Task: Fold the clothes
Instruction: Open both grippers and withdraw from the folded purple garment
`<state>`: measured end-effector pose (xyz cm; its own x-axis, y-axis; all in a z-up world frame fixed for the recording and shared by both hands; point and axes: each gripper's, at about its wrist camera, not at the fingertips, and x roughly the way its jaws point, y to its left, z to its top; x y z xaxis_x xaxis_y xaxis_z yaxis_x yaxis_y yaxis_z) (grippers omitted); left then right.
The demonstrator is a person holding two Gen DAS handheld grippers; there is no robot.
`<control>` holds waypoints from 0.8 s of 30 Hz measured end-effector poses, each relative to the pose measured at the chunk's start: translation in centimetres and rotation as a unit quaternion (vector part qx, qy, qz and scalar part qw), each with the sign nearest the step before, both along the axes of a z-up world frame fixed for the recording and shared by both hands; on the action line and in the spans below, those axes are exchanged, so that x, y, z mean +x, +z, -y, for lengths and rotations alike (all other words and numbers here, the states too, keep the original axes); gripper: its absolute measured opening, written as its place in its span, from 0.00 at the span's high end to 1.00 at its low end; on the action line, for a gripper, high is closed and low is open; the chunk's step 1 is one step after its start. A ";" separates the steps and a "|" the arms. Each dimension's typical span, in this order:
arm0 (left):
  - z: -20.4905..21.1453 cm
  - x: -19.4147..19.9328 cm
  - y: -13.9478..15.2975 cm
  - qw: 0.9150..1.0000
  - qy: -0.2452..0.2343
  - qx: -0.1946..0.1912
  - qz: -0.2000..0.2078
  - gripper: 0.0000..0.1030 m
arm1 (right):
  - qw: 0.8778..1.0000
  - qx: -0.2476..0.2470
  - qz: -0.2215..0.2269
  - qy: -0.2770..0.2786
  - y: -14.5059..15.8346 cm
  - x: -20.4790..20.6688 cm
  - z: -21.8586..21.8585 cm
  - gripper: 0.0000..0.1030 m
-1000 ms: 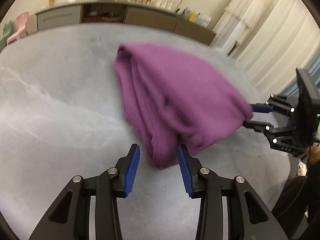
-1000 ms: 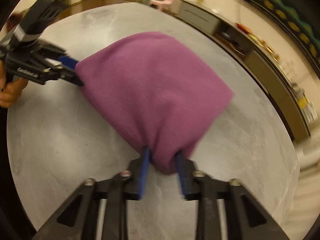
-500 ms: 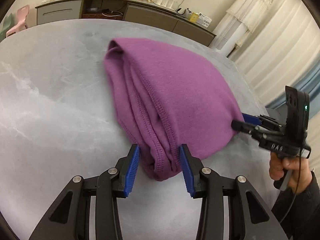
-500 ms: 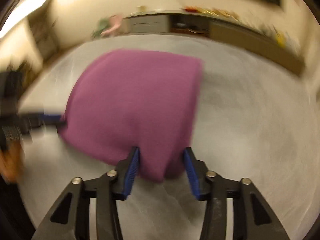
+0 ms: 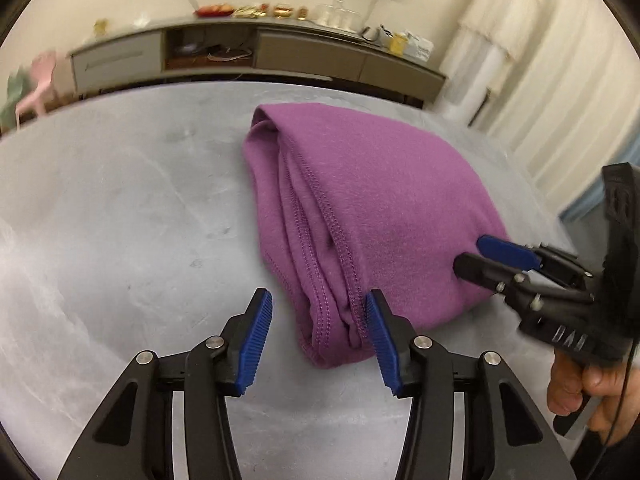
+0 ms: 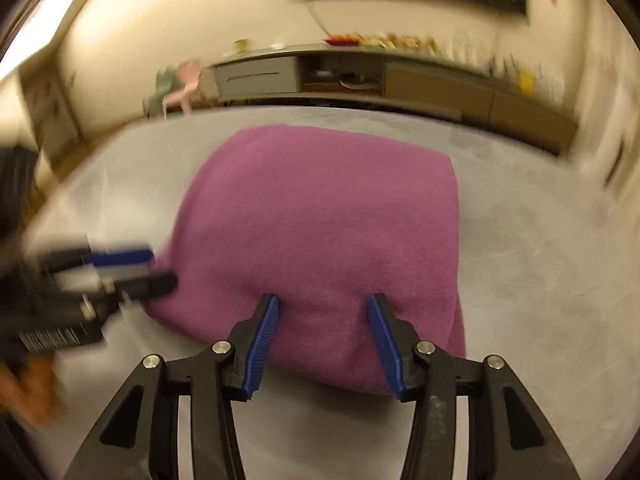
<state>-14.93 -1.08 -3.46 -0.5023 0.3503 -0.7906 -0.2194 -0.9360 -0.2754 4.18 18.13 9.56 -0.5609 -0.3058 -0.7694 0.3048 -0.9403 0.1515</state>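
Purple garment (image 5: 372, 216), folded, lay on the grey worktop (image 5: 120, 220), its near corner between the left claw (image 5: 319, 330) pads, just parting; right claw (image 6: 323, 330) likewise straddled its near edge, unpinched; its long axis ran away from both

Your left wrist view looks forward and steeply down along the left gripper (image 5: 318, 334), close over the grey table (image 5: 120, 220), toward the hemmed near-left corner of the folded purple garment (image 5: 360, 208), with the sideboard (image 5: 256, 56) along the far wall and the curtains (image 5: 560, 80) at its right edge. Your right wrist view sits at a like tilt and closeness behind the right gripper (image 6: 324, 344), meeting the garment's (image 6: 320, 220) near edge and facing the same sideboard (image 6: 360, 76). Both views share the garment, table and far wall, and each catches the other gripper at its side: right gripper (image 5: 480, 258), left gripper (image 6: 154, 268).
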 end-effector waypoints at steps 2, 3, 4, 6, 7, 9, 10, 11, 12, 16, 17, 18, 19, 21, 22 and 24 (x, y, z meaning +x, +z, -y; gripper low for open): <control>-0.2 0.3 0.6 1.000 -0.005 -0.016 -0.006 0.53 | 1.000 -0.023 -0.004 -0.008 1.4 0.2 -1.1 0.52; -0.5 0.7 0.7 0.999 -0.007 -0.041 -0.013 0.53 | 1.000 -0.019 -0.007 -0.012 1.3 0.3 -1.5 0.52; -0.9 0.9 0.6 0.998 -0.006 -0.057 -0.013 0.53 | 1.000 -0.004 0.002 -0.012 0.5 0.1 -1.5 0.52; -1.4 1.0 0.5 0.998 0.006 -0.068 -0.007 0.53 | 1.000 0.029 -0.011 0.003 -0.1 0.5 -1.0 0.52; -1.6 1.4 0.9 0.998 0.009 -0.064 -0.007 0.53 | 0.999 0.050 -0.016 0.007 0.1 1.0 -0.7 0.51; -1.4 2.5 2.6 0.998 0.012 -0.057 -0.013 0.53 | 0.997 0.076 -0.011 0.003 1.2 2.9 -0.6 0.51; -1.6 3.5 3.4 0.998 0.016 -0.059 -0.021 0.53 | 0.996 0.085 -0.010 0.001 1.8 4.1 -0.8 0.50; -1.9 4.6 4.2 0.998 0.021 -0.060 -0.029 0.49 | 0.996 0.091 -0.011 0.002 2.4 5.5 -1.0 0.46; -2.3 5.8 4.9 0.998 0.023 -0.056 -0.035 0.45 | 0.995 0.094 -0.014 0.007 2.8 7.1 -1.4 0.42; -3.1 9.4 6.3 0.999 0.027 -0.017 -0.036 0.25 | 0.994 0.101 -0.025 0.015 3.1 11.7 -2.9 0.26; -3.3 10.2 6.1 0.999 0.025 -0.001 -0.033 0.23 | 0.994 0.101 -0.028 0.010 2.9 12.3 -3.4 0.25; -3.7 10.7 5.8 0.999 0.024 0.006 -0.030 0.20 | 0.995 0.099 -0.032 0.002 2.6 12.8 -3.9 0.25; -4.0 11.2 5.6 0.999 0.024 0.006 -0.027 0.19 | 0.995 0.095 -0.034 -0.007 2.2 13.3 -4.3 0.25; -4.7 12.0 5.2 0.999 0.027 -0.003 -0.027 0.15 | 0.996 0.081 -0.024 -0.027 0.9 13.7 -5.4 0.25; -5.1 12.4 5.1 0.999 0.029 -0.012 -0.031 0.14 | 0.996 0.076 -0.009 -0.036 0.3 13.9 -5.7 0.25; -5.6 12.9 5.2 0.998 0.033 -0.021 -0.040 0.14 | 0.996 0.070 0.022 -0.043 -0.6 13.4 -5.7 0.25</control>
<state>-2.06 4.55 1.77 -0.5849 0.2813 -0.7607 -0.1762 -0.9596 -0.2194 17.60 23.81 8.95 -0.5457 -0.1465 -0.8250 0.2178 -0.9756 0.0292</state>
